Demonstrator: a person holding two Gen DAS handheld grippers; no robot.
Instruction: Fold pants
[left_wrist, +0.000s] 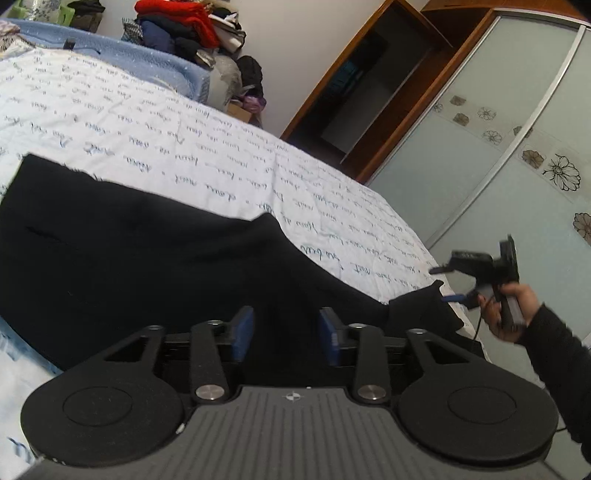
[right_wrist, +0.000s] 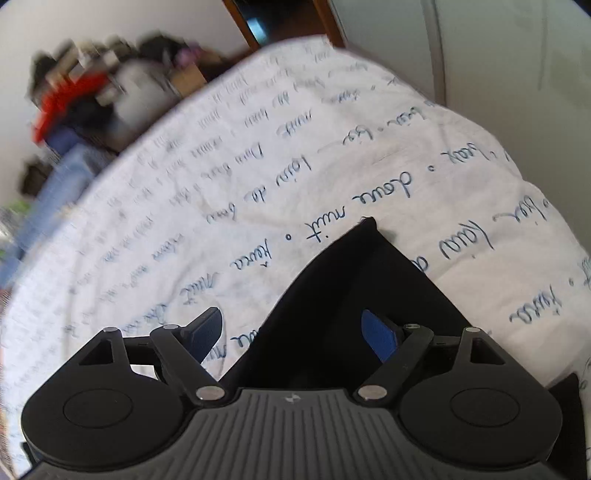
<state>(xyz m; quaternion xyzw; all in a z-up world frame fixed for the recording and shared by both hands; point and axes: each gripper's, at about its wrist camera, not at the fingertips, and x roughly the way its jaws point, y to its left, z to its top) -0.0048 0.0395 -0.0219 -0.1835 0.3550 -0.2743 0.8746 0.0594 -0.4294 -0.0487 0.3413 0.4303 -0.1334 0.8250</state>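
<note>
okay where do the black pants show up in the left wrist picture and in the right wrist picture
Left wrist view: the black pants spread across the lower left and centre, on the bed.
Right wrist view: the black pants fill the lower centre, rising to a point.
Shared landmark: the white bedsheet with blue handwriting.

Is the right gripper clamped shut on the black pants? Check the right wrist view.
No. The right gripper has its fingers spread wide, with the black pants lying loose between them.

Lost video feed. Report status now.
Left gripper open over black pants. Right gripper open at pants' end. Pants flat on bedsheet. Nothing obstructing.
</note>
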